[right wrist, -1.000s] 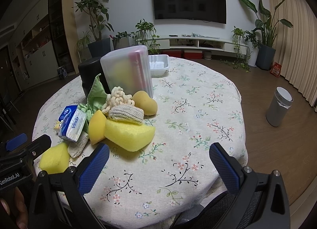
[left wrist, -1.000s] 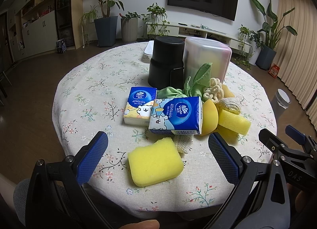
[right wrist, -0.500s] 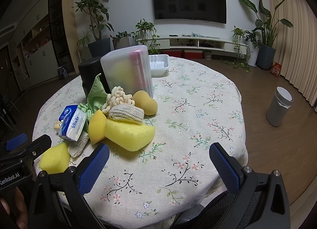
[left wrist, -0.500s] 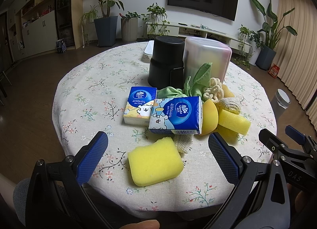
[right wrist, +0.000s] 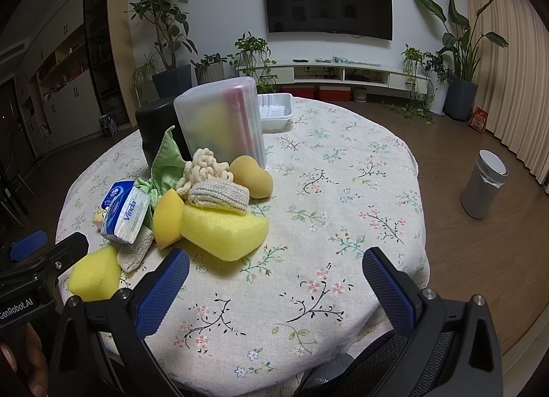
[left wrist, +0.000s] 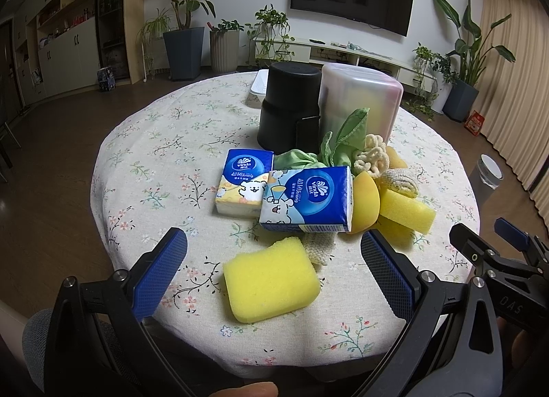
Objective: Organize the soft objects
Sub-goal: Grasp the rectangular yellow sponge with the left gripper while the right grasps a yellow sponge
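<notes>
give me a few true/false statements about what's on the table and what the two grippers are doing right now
1. The left gripper is open and holds nothing. True.
2. The right gripper is clamped on a sponge. False: it is open over bare tablecloth.
3. Two blue tissue packs lie on the table. True.
4. The black container lies on its side. False: it stands upright beside the translucent container.
5. A rectangular yellow sponge lies nearest the left gripper. True.
</notes>
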A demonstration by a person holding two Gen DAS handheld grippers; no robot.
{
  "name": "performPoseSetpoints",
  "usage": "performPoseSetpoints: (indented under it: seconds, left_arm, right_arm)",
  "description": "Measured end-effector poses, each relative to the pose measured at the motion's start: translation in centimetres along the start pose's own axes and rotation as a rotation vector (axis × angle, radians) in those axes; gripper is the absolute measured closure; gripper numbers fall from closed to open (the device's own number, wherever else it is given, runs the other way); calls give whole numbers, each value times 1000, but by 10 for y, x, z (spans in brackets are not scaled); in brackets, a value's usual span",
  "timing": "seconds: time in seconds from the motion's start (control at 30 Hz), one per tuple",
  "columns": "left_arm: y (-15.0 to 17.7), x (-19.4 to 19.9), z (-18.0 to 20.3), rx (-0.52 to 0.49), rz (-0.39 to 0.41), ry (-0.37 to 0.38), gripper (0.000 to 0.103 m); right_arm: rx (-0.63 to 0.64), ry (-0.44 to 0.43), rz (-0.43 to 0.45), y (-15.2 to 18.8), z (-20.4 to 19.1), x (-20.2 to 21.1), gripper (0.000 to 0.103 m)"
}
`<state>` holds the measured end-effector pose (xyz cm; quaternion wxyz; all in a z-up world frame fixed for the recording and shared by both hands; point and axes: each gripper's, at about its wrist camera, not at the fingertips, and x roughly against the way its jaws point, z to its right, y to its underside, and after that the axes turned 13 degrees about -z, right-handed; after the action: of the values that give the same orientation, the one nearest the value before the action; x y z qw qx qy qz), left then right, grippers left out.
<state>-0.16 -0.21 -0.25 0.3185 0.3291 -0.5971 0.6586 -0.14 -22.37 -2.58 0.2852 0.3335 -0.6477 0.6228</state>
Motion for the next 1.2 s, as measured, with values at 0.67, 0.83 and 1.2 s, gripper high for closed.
performPoseSetpoints:
  seconds: [0.67,0.83,1.2]
  left_arm:
    - [20,-54,-6,-76,-211,-22,1]
    - [21,-52,-8,-65,-200,-40,0]
    - [16,-54,-20,-17,-176,-11,4]
  right_arm:
    - [72,-192,-171,-12,-11,-41,2]
    - [31,-266,-227,-22,-8,-58,12]
    - [82,-234,-252,-32,-23,-75,27]
